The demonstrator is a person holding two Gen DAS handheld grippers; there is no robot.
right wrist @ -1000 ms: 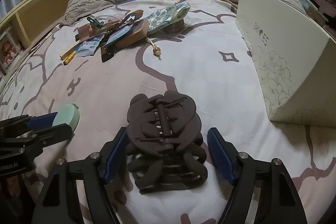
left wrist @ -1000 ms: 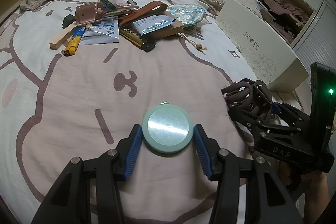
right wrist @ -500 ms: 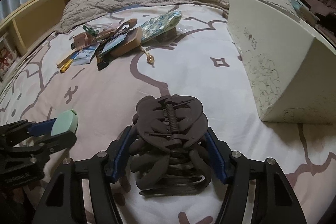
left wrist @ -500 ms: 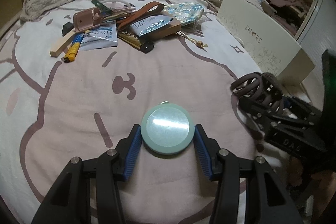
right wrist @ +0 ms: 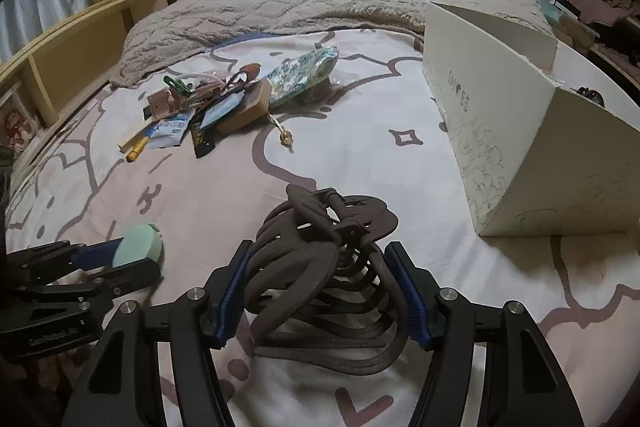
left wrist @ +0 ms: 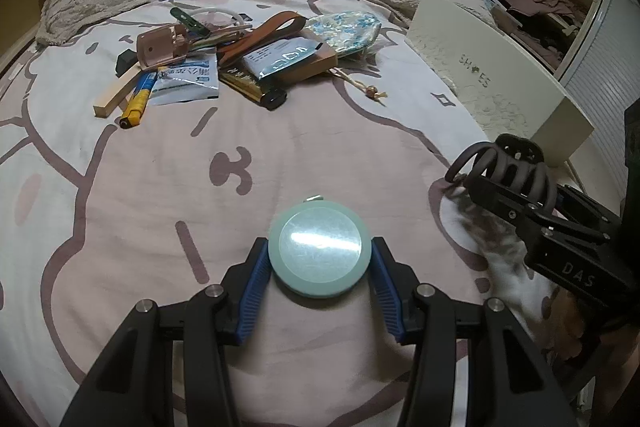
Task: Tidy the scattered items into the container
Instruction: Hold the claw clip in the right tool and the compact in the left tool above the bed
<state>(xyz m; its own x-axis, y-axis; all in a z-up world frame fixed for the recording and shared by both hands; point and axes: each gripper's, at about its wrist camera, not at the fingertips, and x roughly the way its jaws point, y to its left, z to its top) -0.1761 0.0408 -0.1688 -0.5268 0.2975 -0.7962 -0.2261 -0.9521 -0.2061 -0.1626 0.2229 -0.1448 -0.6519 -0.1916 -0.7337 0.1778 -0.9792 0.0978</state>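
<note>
While the left gripper (left wrist: 320, 265) clamps a round green case (left wrist: 319, 254) and the right gripper (right wrist: 320, 285) clamps a brown hair claw (right wrist: 326, 267), both above the bed (left wrist: 120, 195), most scattered items (left wrist: 224, 63) lie well apart from the shoe box (right wrist: 516, 131).

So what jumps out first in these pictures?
Each gripper holds something: the left gripper clamps a round mint-green case, the right gripper a big brown hair claw. Farther up the bed lies a heap of small clutter, with a cream shoe box at right.
</note>
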